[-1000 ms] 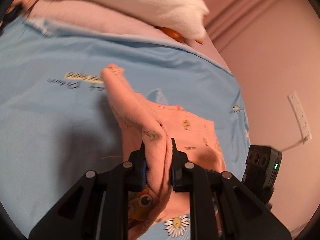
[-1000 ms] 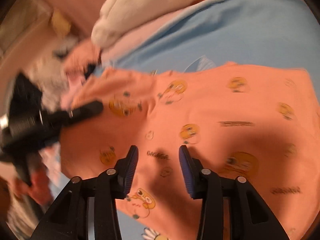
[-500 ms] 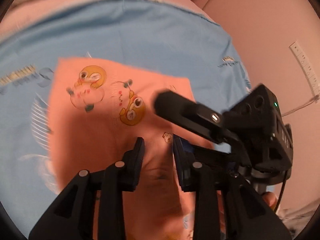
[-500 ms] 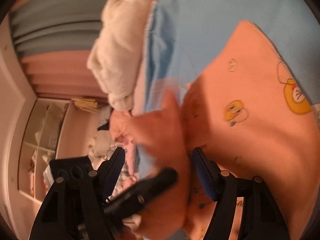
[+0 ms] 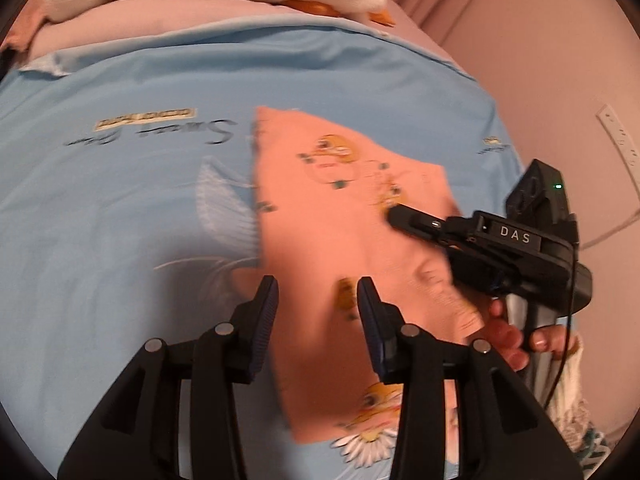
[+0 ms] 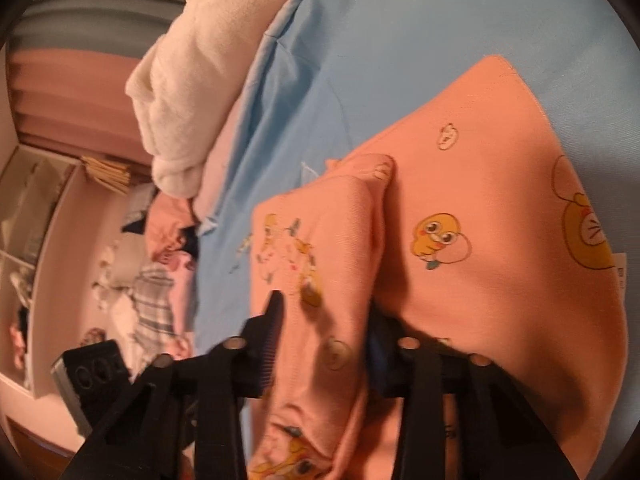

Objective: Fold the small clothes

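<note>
Since half a second ago, left gripper is opening off the orange cartoon-print garment; right gripper is pinching its folded flap, next laying it flat.

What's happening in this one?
A person with a gripper in each hand is folding a small orange garment on a blue sheet. The right gripper has just closed further on a folded-over flap. The left gripper has been opening above the cloth, which lies partly folded.

pink wall | pink curtain | shelf unit, dim warm light
</note>
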`<state>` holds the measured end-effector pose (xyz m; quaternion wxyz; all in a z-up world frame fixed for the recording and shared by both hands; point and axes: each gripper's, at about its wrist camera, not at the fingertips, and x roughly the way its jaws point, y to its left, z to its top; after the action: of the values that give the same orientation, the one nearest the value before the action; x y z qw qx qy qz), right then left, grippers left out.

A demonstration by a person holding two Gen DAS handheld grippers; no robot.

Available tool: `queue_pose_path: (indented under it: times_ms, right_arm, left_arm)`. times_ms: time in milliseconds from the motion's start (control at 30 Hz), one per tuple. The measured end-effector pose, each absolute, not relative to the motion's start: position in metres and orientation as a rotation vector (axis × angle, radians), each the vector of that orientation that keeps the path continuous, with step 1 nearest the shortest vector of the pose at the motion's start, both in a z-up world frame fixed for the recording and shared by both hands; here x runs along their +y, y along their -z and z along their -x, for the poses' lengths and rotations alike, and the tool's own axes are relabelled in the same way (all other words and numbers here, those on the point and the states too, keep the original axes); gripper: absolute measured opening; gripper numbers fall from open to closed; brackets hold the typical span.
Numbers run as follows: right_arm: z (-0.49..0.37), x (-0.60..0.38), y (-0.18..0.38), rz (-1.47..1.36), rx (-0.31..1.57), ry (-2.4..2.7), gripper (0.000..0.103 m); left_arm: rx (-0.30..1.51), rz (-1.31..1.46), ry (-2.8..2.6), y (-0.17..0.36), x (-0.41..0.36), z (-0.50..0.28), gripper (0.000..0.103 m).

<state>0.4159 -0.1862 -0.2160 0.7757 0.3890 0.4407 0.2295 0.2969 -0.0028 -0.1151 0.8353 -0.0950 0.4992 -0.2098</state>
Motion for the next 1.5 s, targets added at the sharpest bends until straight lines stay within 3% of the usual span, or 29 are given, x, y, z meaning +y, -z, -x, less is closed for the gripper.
queue_pose_path:
  times_ms: [67, 133, 200, 767, 1500]
  right_arm:
    - [-0.414, -0.189, 0.219, -0.820, 0.963, -0.475, 0.018]
    - [-0.413, -0.190, 0.220, -0.805, 0.961, -0.467, 0.017]
    - [-0.412, -0.187, 0.216, -0.779, 0.952, -0.456, 0.017]
    - [-0.404, -0.177, 0.179, -0.605, 0.879, -0.414, 0.010]
    - [-0.400, -0.190, 0.160, -0.597, 0.825, -0.394, 0.009]
  left_arm:
    - [1.058, 0.208, 0.415, 0.117, 0.005, -0.293, 0.043]
    - [1.056, 0.211, 0.391, 0.117, 0.010, -0.289, 0.053]
    - [1.051, 0.203, 0.374, 0.117, 0.010, -0.290, 0.055]
    - [1.017, 0.178, 0.359, 0.108, 0.021, -0.274, 0.057]
    - [1.025, 0.167, 0.356, 0.110, 0.020, -0.273, 0.057]
